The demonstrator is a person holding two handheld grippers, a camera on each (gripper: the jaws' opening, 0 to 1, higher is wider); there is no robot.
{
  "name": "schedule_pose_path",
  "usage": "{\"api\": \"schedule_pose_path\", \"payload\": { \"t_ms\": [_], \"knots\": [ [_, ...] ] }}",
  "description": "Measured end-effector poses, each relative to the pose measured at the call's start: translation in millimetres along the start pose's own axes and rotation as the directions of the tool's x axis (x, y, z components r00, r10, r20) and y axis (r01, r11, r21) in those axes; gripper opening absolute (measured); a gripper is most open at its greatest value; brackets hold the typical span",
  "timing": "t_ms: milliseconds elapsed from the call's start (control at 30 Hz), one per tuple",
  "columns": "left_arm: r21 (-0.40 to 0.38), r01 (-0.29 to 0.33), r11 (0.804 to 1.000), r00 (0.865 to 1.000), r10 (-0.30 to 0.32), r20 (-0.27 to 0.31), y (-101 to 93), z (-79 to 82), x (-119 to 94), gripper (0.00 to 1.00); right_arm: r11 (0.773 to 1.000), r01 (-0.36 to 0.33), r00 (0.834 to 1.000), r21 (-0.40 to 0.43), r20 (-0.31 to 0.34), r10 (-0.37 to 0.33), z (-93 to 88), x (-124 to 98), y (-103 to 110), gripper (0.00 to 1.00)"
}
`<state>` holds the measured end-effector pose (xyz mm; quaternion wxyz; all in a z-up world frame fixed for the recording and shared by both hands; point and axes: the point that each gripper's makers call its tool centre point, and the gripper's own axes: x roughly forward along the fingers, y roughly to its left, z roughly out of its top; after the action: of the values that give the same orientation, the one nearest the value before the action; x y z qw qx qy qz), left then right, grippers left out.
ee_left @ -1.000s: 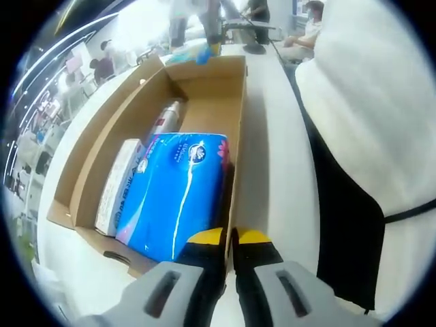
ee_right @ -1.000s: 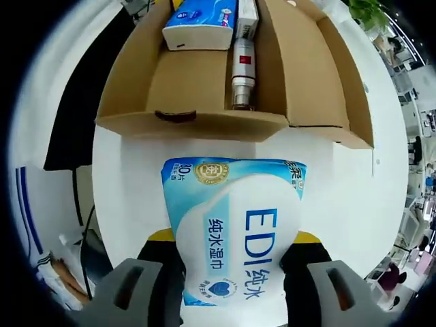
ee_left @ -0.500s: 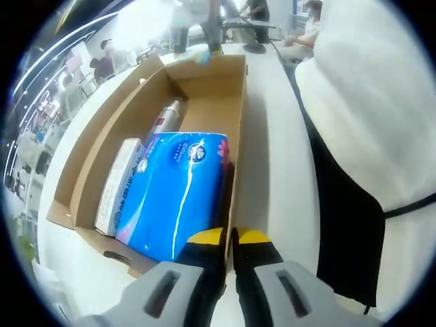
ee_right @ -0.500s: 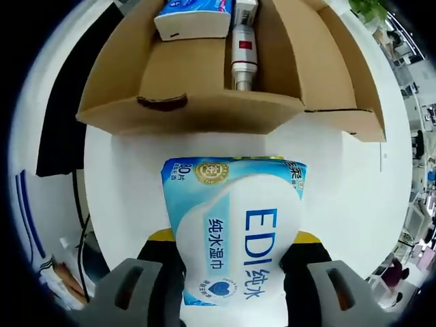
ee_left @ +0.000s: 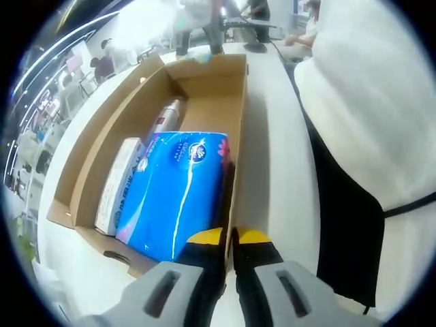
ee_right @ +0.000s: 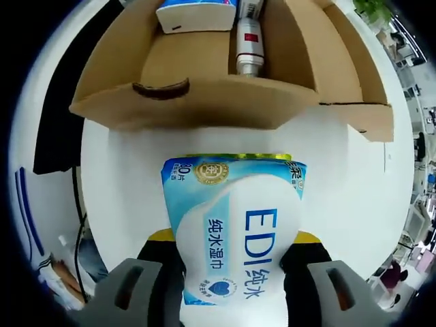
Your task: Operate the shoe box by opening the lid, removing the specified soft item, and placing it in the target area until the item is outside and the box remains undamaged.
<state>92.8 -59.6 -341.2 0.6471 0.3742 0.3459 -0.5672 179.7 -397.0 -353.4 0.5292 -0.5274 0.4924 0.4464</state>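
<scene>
Holding the wet-wipe pack (ee_right: 235,228) lengthwise between right tongs (ee_right: 235,272), clear of the shoe box (ee_right: 204,102), above bare bench (ee_right: 122,177) straight ahead. Pinching box wall with left tongs (ee_left: 228,240), nearly closed; blue tissue pack (ee_left: 177,191) inside.

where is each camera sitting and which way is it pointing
Left gripper view: rides on the left gripper, clamped on the shoe box wall, facing along the box; the person's torso at right.
Right gripper view: rides on the right gripper, which holds a wipes pack, facing the box's end.
Shared: shoe box, blue tissue pack, bottle.
</scene>
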Motion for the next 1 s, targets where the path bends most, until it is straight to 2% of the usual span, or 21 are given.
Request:
{"api": "schedule_pose_path", "payload": {
  "t_ms": [1000],
  "knots": [
    [0.003,-0.007,1.000,1.000,0.007,-0.010,1.0,-0.7,-0.3,0.04,1.000,0.006,1.000,0.018,-0.012,-0.006,0.4,8.1,-4.4,0.58]
  ]
}}
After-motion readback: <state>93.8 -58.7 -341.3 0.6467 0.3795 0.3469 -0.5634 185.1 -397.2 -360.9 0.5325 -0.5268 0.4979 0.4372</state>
